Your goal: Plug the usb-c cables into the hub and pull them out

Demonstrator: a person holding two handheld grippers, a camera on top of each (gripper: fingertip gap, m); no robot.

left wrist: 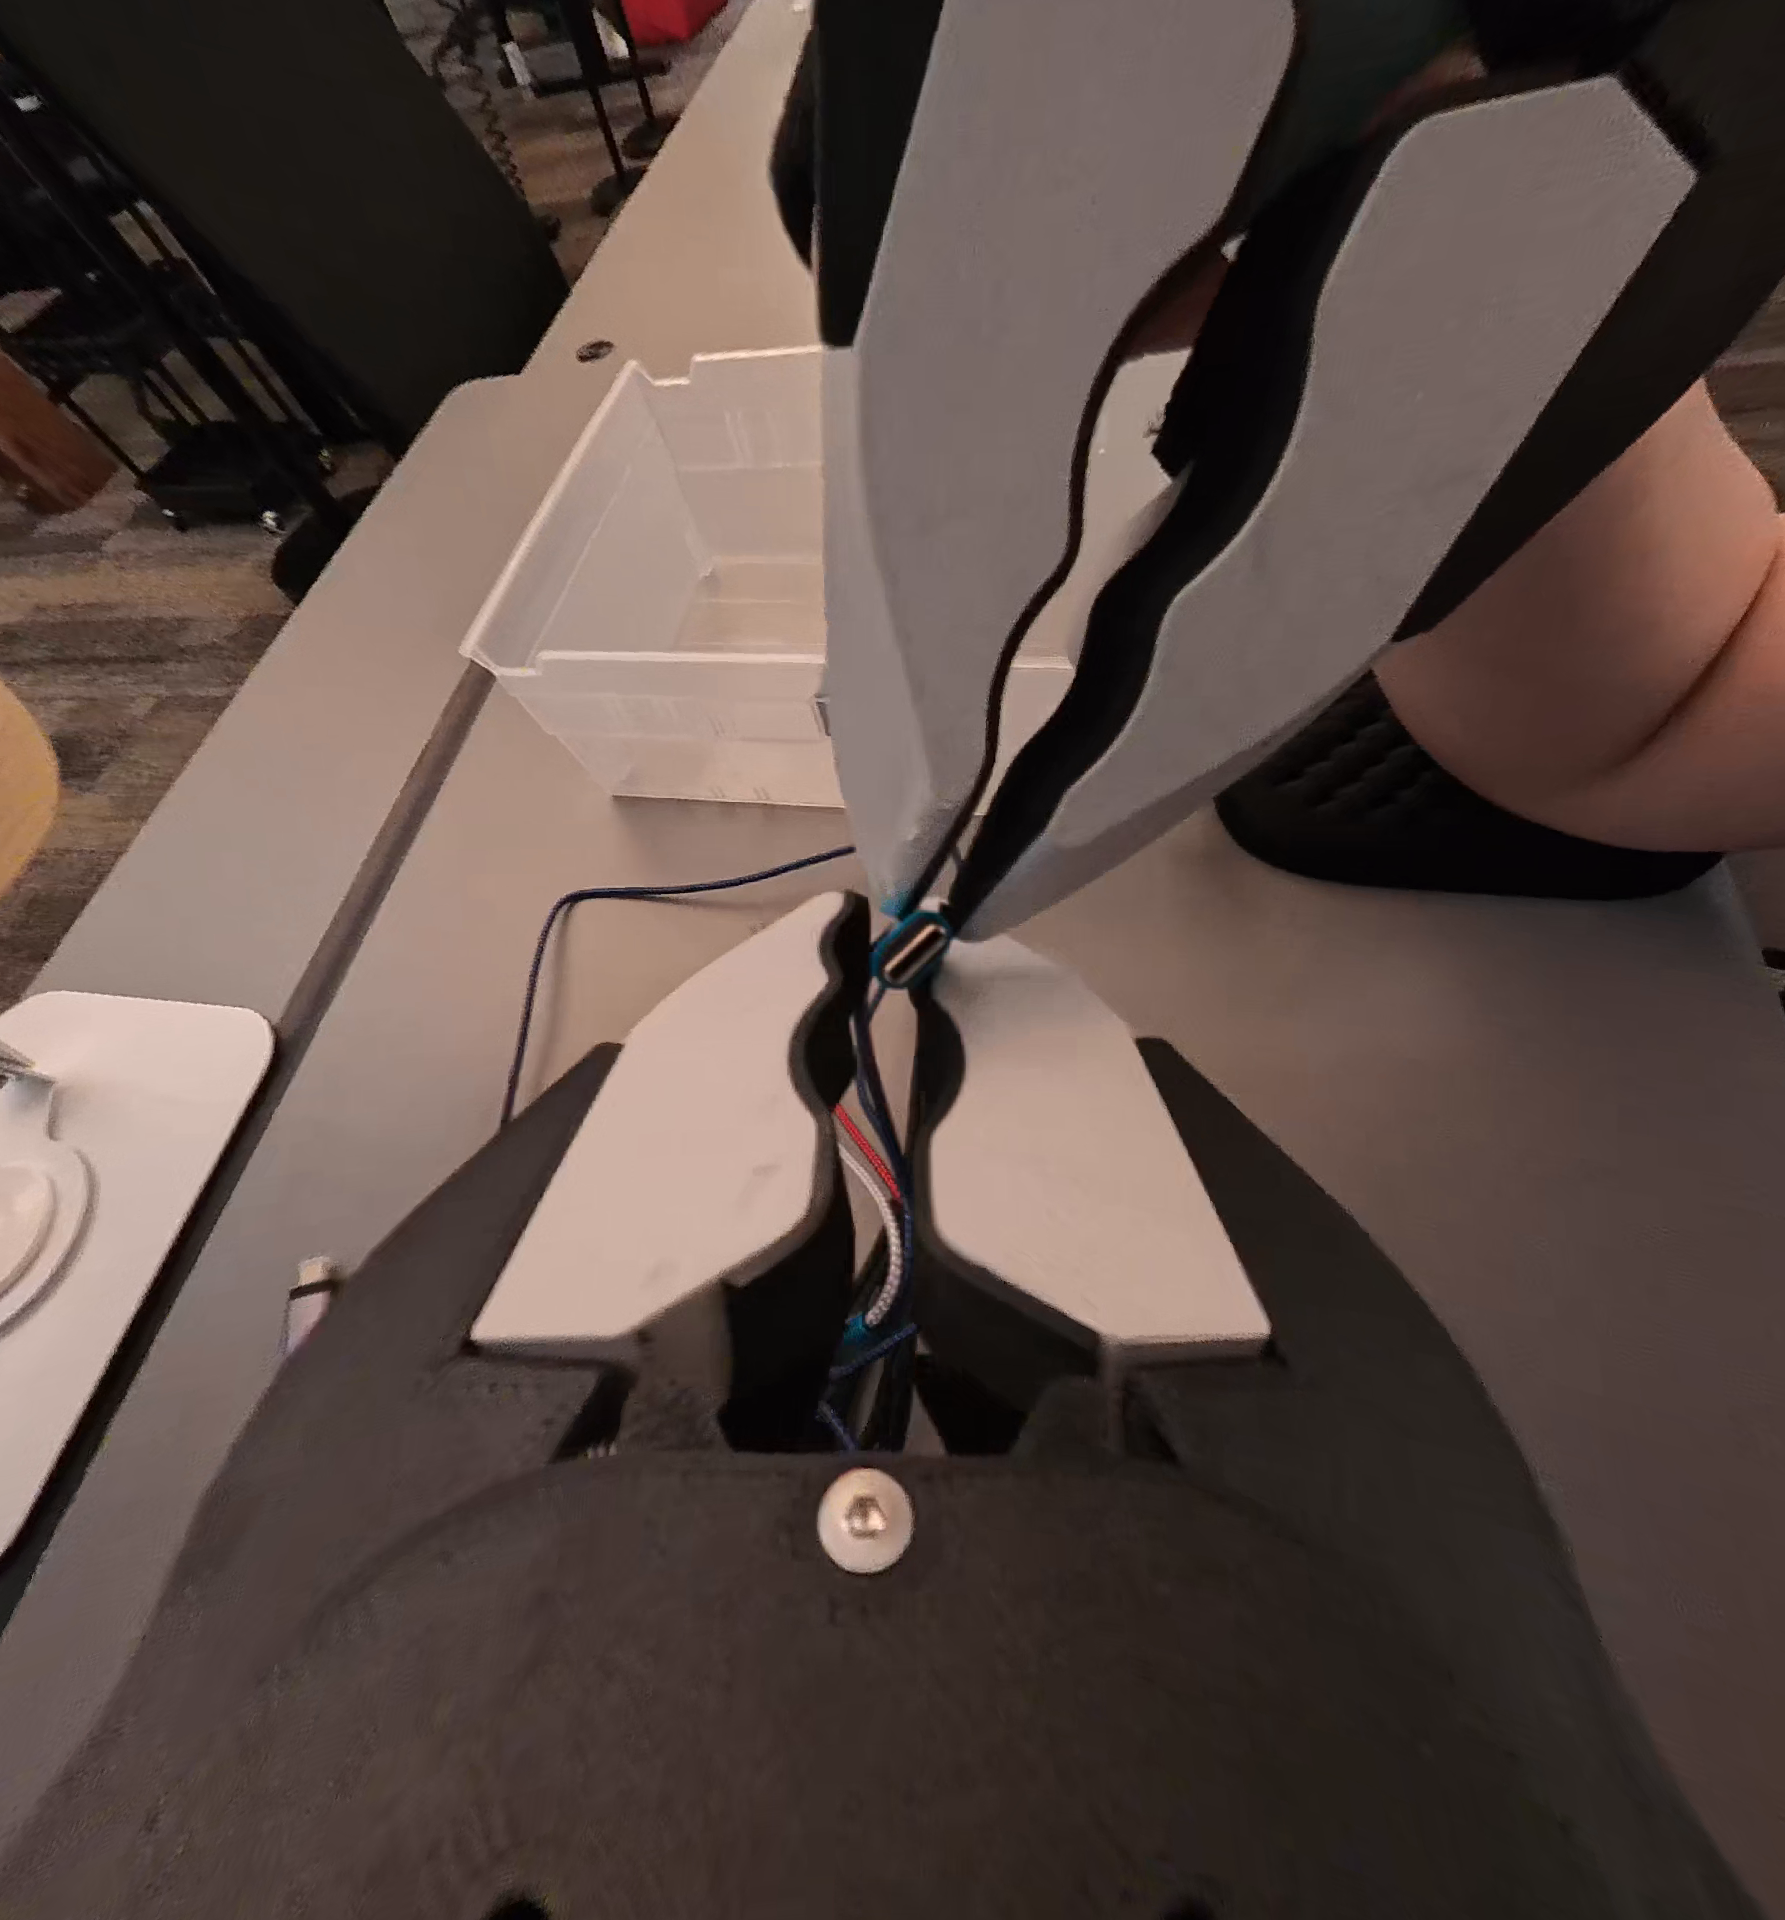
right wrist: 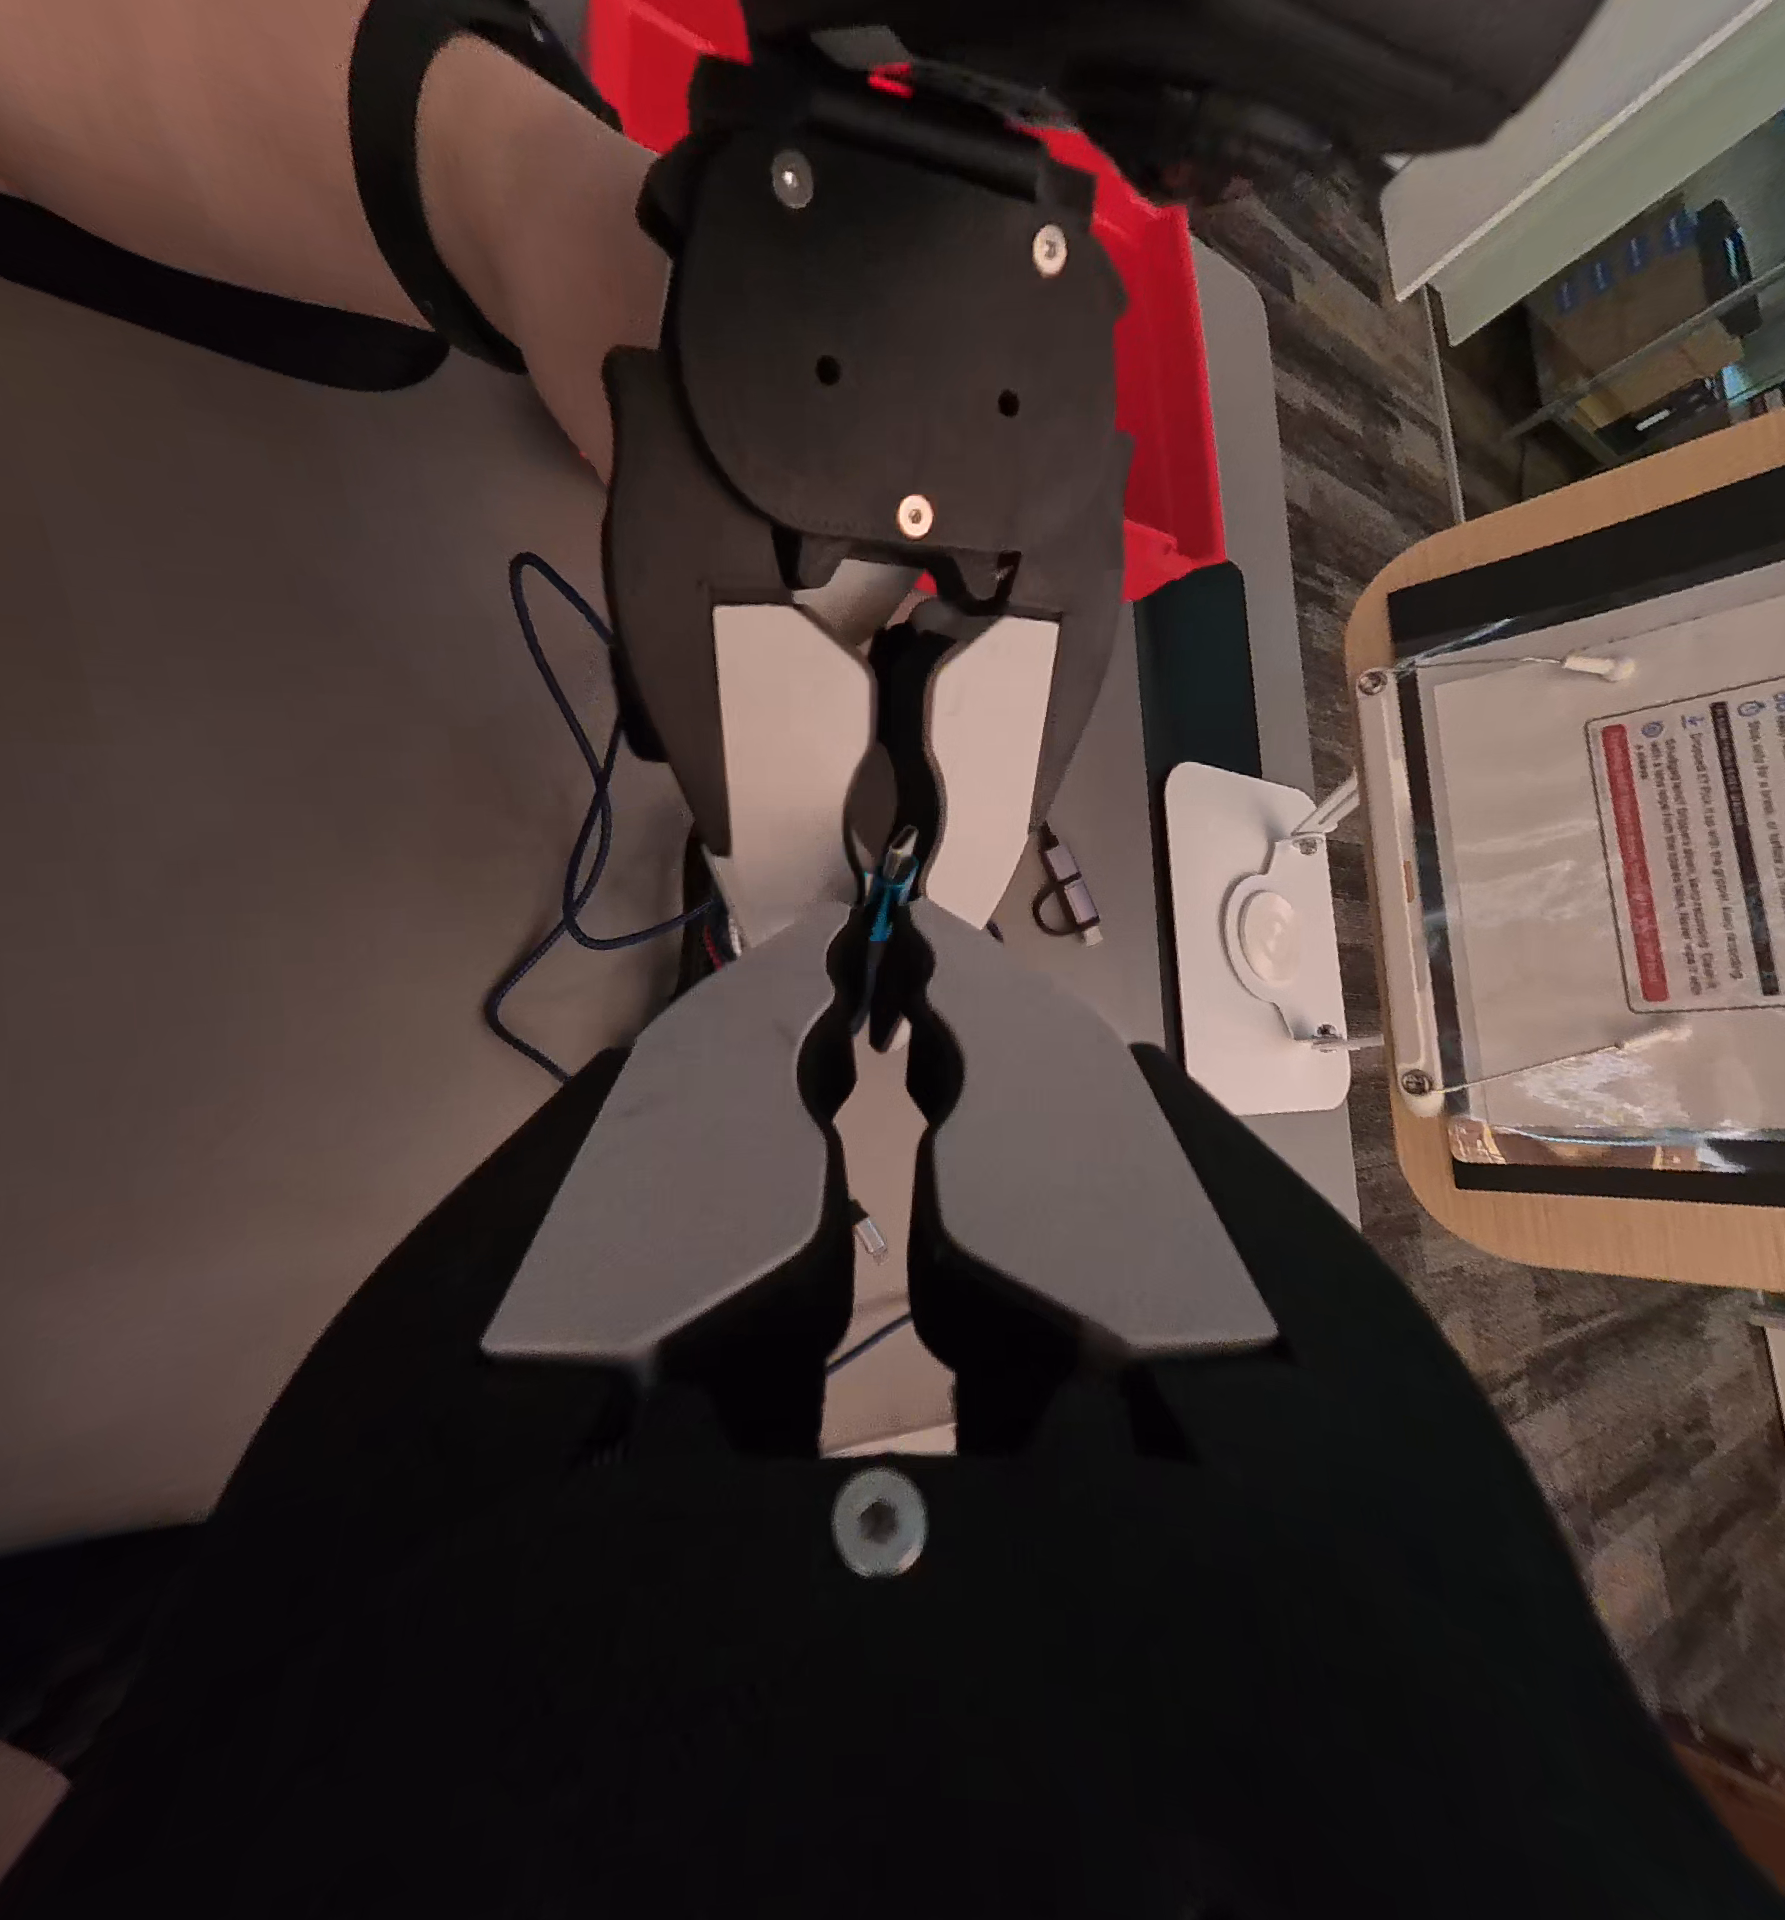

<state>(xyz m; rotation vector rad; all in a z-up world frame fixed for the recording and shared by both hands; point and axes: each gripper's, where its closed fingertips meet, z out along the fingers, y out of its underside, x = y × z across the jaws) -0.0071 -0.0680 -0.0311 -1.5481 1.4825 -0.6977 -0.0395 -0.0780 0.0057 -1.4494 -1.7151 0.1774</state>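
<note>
A usb-c plug (left wrist: 911, 943) with a blue collar is held over the grey table (left wrist: 1335, 1143), its metal end facing the left wrist camera. My right gripper (left wrist: 935, 894) comes down from above and is shut on the plug's body, which also shows in the right wrist view (right wrist: 893, 883) between the right gripper's tips (right wrist: 883, 930). My left gripper (left wrist: 903, 935) stands nearly closed, with the plug's metal end between its fingertips. In the right wrist view the left gripper (right wrist: 893, 862) faces me. Blue, red, white and black cables (left wrist: 872, 1164) lie below the jaws. No hub is clearly visible.
A clear plastic bin (left wrist: 659, 582) stands behind the grippers. A thin blue cable (right wrist: 576, 779) loops across the table. Small grey adapters (right wrist: 1070, 894) lie beside a white stand base (right wrist: 1262, 935). A red bin (right wrist: 1168, 343) sits behind the left gripper. A wooden side table (right wrist: 1439, 1195) stands off the edge. The grippers' ends are close to 4 cm from one another.
</note>
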